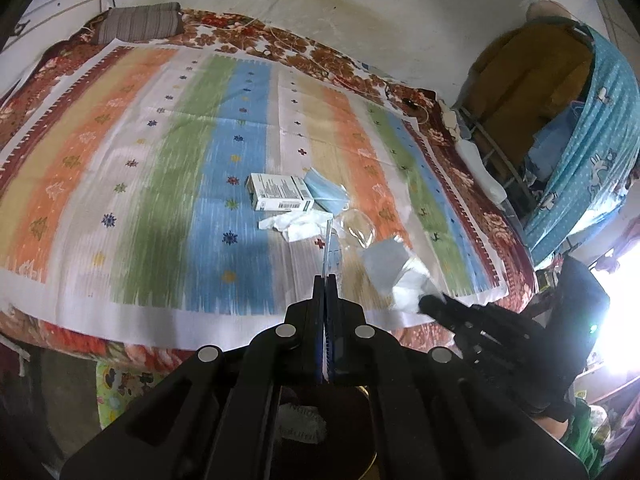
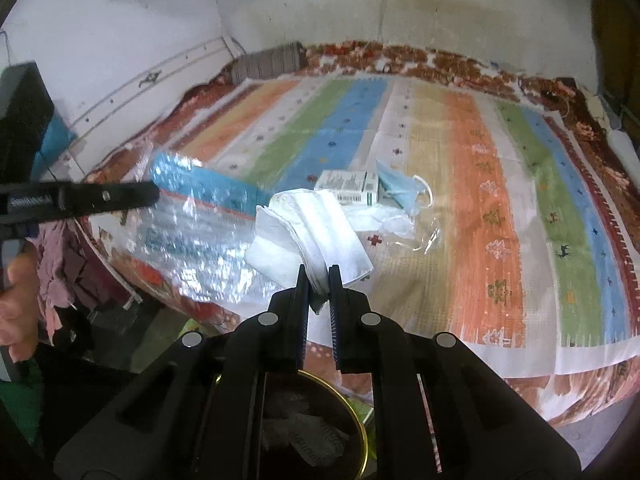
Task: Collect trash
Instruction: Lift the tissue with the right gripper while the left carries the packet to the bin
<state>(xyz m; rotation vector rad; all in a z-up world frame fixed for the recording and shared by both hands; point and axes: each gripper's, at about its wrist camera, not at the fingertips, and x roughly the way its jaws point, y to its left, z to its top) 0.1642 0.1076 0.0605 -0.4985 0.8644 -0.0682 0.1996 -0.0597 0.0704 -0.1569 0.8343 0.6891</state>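
My left gripper (image 1: 326, 280) is shut on the edge of a shiny silver-and-blue plastic wrapper, seen edge-on in its own view and broadside in the right wrist view (image 2: 192, 216). My right gripper (image 2: 319, 276) is shut on a folded white tissue (image 2: 316, 224), held above the bed's near edge; it shows in the left wrist view (image 1: 408, 280). On the striped bedspread (image 1: 160, 152) lie a small white box (image 1: 280, 192), a blue face mask (image 1: 326, 190), crumpled white paper (image 1: 296, 226) and clear plastic film (image 1: 356, 228).
A round bin with a gold rim (image 2: 356, 424) sits on the floor below the grippers. A striped pillow (image 1: 140, 24) lies at the bed's far corner. A blue patterned curtain (image 1: 600, 140) hangs to the right. Clothes (image 2: 60, 264) hang at left.
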